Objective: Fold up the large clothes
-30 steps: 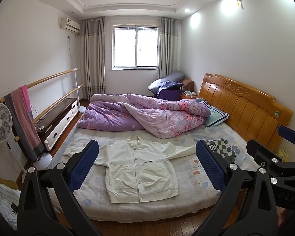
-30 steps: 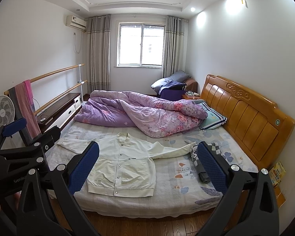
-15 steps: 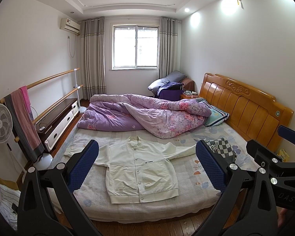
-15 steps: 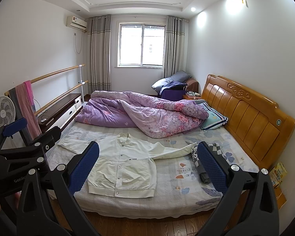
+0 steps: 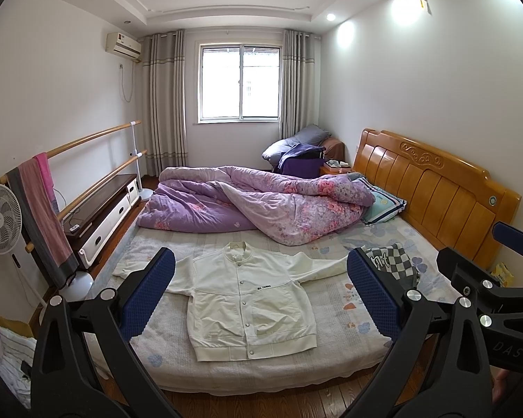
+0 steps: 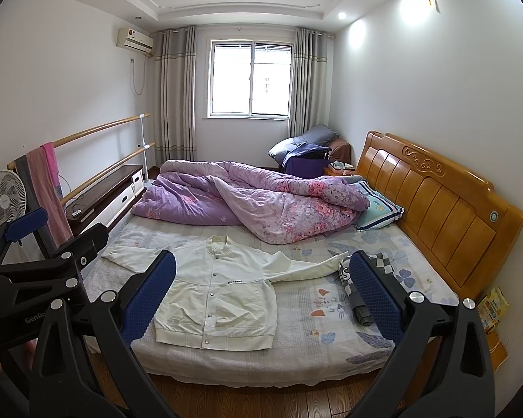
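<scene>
Left gripper [image 5: 260, 291]: blue-padded fingers [image 5: 149, 291] spread wide, nothing between them, held in the air short of the bed's near edge. Right gripper [image 6: 263, 292]: fingers [image 6: 374, 294] likewise spread and empty, beside the left one and at about the same stand-off. White snap-button jacket [image 5: 251, 296]: lies face up and flat on the bed [image 5: 331, 358], collar toward the far side, hem toward the grippers, front closed, both sleeves stretched out to the sides; no fold is visible anywhere on it. Checkered black-and-white garment [image 6: 362, 278]: bundled at the tip of the jacket's right-hand sleeve, touching or just beside it, not laid out. Purple floral quilt [image 5: 261, 205]: heaped along the far half of the mattress, clear of the jacket. Striped pillow [image 5: 383, 205]: against the wooden headboard [image 5: 436, 188]. Status, as judged: garment spread and ready, folding not begun; sleeves, body folds and possibly the checkered piece all remain.
</scene>
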Available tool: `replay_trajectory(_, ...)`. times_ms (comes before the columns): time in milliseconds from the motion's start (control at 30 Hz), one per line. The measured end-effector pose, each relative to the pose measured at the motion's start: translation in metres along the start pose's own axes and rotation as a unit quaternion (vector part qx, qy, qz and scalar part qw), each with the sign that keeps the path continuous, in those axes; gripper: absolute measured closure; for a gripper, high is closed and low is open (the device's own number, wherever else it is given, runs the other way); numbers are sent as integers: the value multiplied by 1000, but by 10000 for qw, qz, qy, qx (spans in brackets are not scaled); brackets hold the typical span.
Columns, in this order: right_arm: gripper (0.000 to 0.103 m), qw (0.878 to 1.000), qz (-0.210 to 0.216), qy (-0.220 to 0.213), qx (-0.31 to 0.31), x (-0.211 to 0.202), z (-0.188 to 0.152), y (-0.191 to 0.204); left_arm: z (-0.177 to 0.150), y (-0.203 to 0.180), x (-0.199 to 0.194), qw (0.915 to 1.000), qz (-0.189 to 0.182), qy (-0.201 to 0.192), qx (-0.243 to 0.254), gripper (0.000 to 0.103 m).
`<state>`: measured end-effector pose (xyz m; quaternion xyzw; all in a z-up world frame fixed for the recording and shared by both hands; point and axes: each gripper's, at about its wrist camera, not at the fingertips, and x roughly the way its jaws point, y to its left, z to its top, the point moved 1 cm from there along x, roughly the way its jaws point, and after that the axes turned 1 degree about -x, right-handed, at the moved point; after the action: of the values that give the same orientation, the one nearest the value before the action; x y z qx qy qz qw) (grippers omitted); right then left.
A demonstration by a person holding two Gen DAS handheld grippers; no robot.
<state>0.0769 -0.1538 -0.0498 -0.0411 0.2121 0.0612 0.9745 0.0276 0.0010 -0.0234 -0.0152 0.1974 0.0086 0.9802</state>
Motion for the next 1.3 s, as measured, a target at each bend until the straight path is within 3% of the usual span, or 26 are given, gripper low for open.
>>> replay_trajectory(1300,7,9999,112,94,65,17,-7,0,-6,8,21,9999,20,116,8,5)
